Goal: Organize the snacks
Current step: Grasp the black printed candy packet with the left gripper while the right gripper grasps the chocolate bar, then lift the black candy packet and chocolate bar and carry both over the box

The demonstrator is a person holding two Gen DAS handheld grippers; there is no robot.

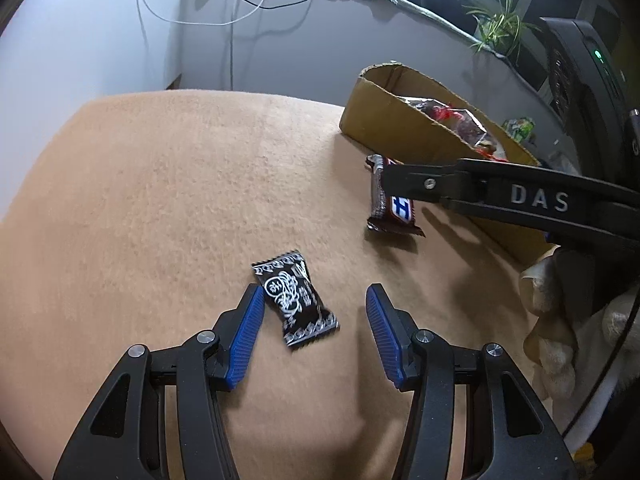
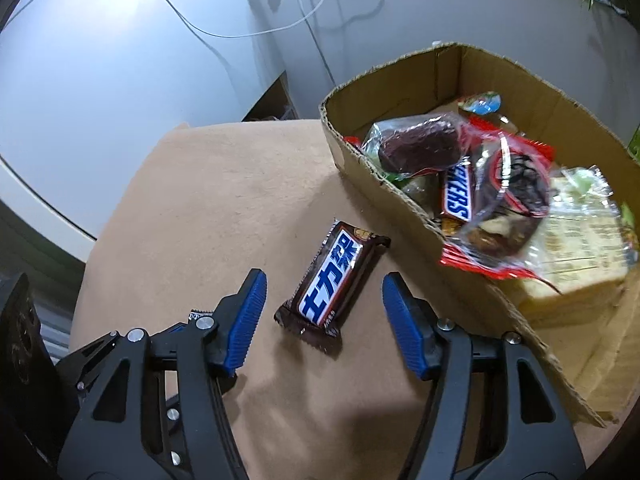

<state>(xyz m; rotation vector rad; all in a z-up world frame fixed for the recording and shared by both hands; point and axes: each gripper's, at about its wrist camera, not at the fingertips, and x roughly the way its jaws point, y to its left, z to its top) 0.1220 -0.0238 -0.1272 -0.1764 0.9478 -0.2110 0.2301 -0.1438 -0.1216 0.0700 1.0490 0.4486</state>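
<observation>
A small black candy packet with white print (image 1: pixel 295 299) lies on the tan cloth. My left gripper (image 1: pixel 315 294) is open just above it, with the left blue pad beside the packet's edge and the right pad clear of it. A brown Snickers bar (image 2: pixel 333 280) lies on the cloth beside the cardboard box (image 2: pixel 380 168). My right gripper (image 2: pixel 323 282) is open and straddles the bar without touching it. The same bar (image 1: pixel 394 208) shows in the left wrist view, partly covered by the right gripper's black finger (image 1: pixel 440 184).
The cardboard box (image 1: pixel 384 120) at the right holds several wrapped snacks, among them another Snickers (image 2: pixel 458 194). A gloved hand (image 1: pixel 560 320) holds the right tool. Cables and a plant (image 1: pixel 500 24) hang beyond the table's far edge.
</observation>
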